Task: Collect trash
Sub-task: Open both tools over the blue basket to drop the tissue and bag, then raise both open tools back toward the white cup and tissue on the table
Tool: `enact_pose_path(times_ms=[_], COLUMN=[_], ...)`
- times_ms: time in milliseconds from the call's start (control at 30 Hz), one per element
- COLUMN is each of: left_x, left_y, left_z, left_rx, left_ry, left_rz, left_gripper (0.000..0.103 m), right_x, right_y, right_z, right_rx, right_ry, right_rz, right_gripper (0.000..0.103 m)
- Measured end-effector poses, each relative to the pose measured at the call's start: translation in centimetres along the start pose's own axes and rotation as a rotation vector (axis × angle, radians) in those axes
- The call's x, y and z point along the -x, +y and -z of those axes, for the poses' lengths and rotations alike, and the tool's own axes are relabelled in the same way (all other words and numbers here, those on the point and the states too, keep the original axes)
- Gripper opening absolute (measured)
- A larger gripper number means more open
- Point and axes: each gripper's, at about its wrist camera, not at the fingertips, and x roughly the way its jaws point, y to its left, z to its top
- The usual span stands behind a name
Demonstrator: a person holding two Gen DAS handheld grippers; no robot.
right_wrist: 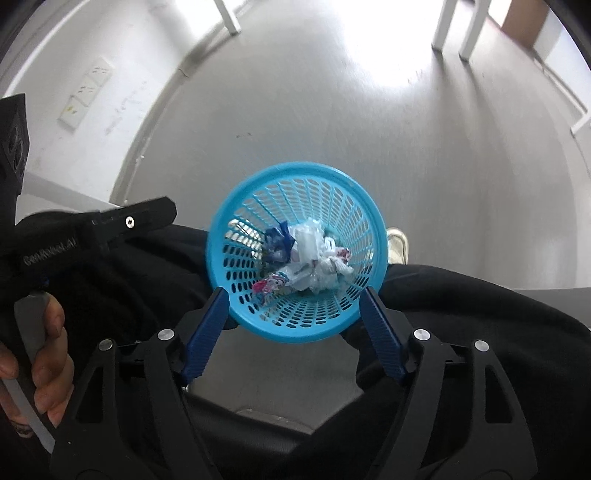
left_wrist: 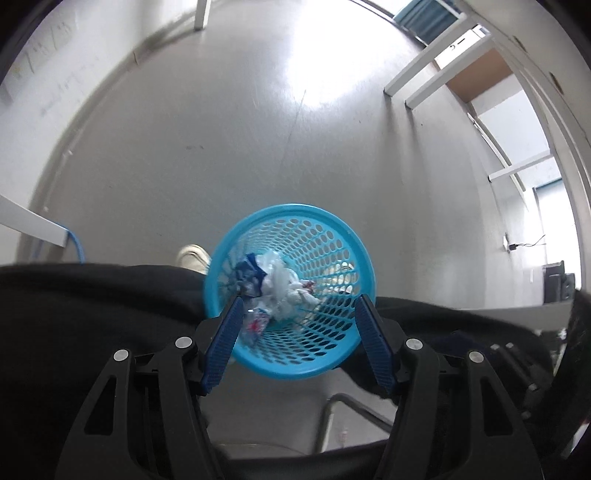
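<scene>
A light blue perforated basket [left_wrist: 332, 236] [right_wrist: 332, 199] stands on the grey floor between a seated person's legs. Inside lie crumpled white paper [left_wrist: 280, 284] [right_wrist: 314, 258], a dark blue wrapper [left_wrist: 249, 273] [right_wrist: 279, 243] and a pink printed wrapper [left_wrist: 256, 325] [right_wrist: 271, 286]. My left gripper [left_wrist: 300, 298] points steeply down over the basket's mouth, open, with nothing between its blue pads. My right gripper [right_wrist: 295, 290] hangs over the same basket, also open and holding nothing.
Black trouser legs [left_wrist: 92, 302] [right_wrist: 480, 314] flank the basket, with a pale shoe [left_wrist: 192, 256] [right_wrist: 397, 243] beside it. A hand [right_wrist: 48, 350] grips a black tool body at left. White table legs [left_wrist: 417, 77] [right_wrist: 443, 26] stand farther off; a metal chair frame [left_wrist: 354, 406] is below.
</scene>
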Motion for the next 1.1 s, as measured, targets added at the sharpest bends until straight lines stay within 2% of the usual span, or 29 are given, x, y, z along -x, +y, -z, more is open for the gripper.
enact_pose_path(times_ms=[200, 400, 533, 667, 867, 1100], left_x=[4.7, 9.7, 13.4, 16.7, 21.7, 27.0], left_y=[-0.6, -0.9, -0.7, -0.7, -1.8, -4.2], left_z=[2.8, 5.3, 7.1, 8.6, 10.5, 10.0], left_rx=[-0.077, -0.128, -0.150, -0.171, -0.248, -0.306], left_ry=[-0.114, -0.214, -0.302, -0.366, -0.479, -0.594], left_rz=[-0.070, -0.095, -0.074, -0.055, -0.062, -0.029], left_gripper=[0.072, 0.084, 0.096, 0.097, 0.097, 0.097], right_x=[4.6, 8.9, 12.1, 15.3, 20.3, 26.8], right_y=[1.1, 1.9, 2.0, 2.3, 2.4, 1.5], right_z=[2.1, 4.6, 6.2, 7.8, 9.8, 10.3], right_rx=[0.040, 0.084, 0.100, 0.118, 0.133, 0.118], right_ry=[-0.095, -0.172, -0.243, -0.316, -0.435, -0.593], right_rz=[-0.007, -0.025, -0.040, -0.039, -0.043, -0.044], right_gripper=[0.080, 0.086, 0.090, 0.094, 0.094, 0.094])
